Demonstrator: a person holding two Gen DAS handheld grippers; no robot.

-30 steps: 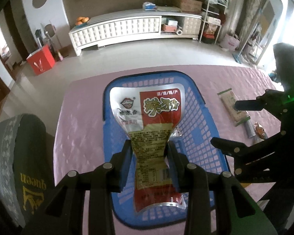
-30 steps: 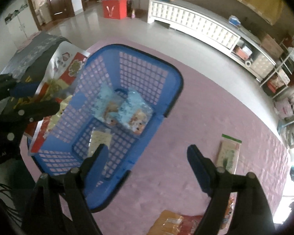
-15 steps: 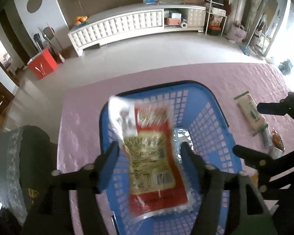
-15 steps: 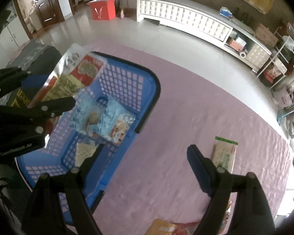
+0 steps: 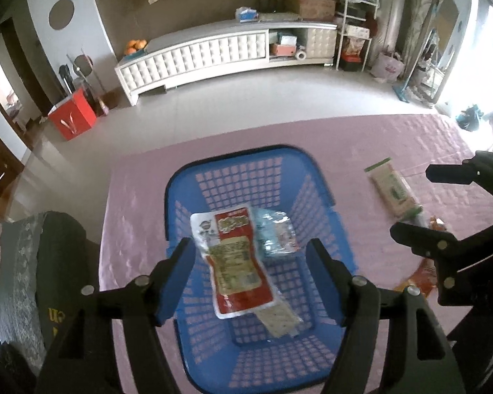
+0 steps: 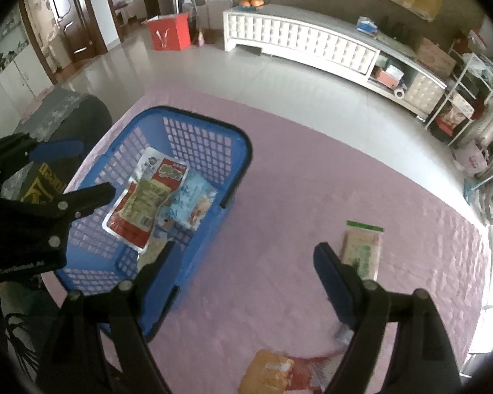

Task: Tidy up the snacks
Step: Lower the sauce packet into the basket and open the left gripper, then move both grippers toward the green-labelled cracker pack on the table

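Furthest out beyond the left claw's (image 5: 251,275) left finger stands a dark chair back (image 5: 49,272) with yellow lettering, at the table's (image 5: 410,141) pink edge. The left claw itself is spread wide and holds nothing. It hangs over the blue basket (image 5: 312,177), whose near rim runs under both fingers. Ahead of the gap between its fingers, on the basket floor, lies the red and silver snack pouch (image 5: 235,262), tilted with its silver top toward the far wall. It lies clear of both fingers. Just right of the pouch's upper half sits a pale blue packet (image 5: 276,234), partly tucked under it. A flat pale packet (image 5: 279,320) pokes out from beneath the pouch's near end.

Well off to the right of this claw, on the bare pink cloth, rests a green and white packet (image 5: 392,188).

The right claw (image 6: 243,274) is also spread wide and empty, above the cloth. The basket's right wall is just beside its left finger, and the pouch inside lies ahead and to the left. The green and white packet lies just ahead of the right finger (image 6: 328,266). Nearer in, low between the fingers, an orange and red packet (image 6: 279,372) lies on the cloth, cut off by the lower edge of the view.
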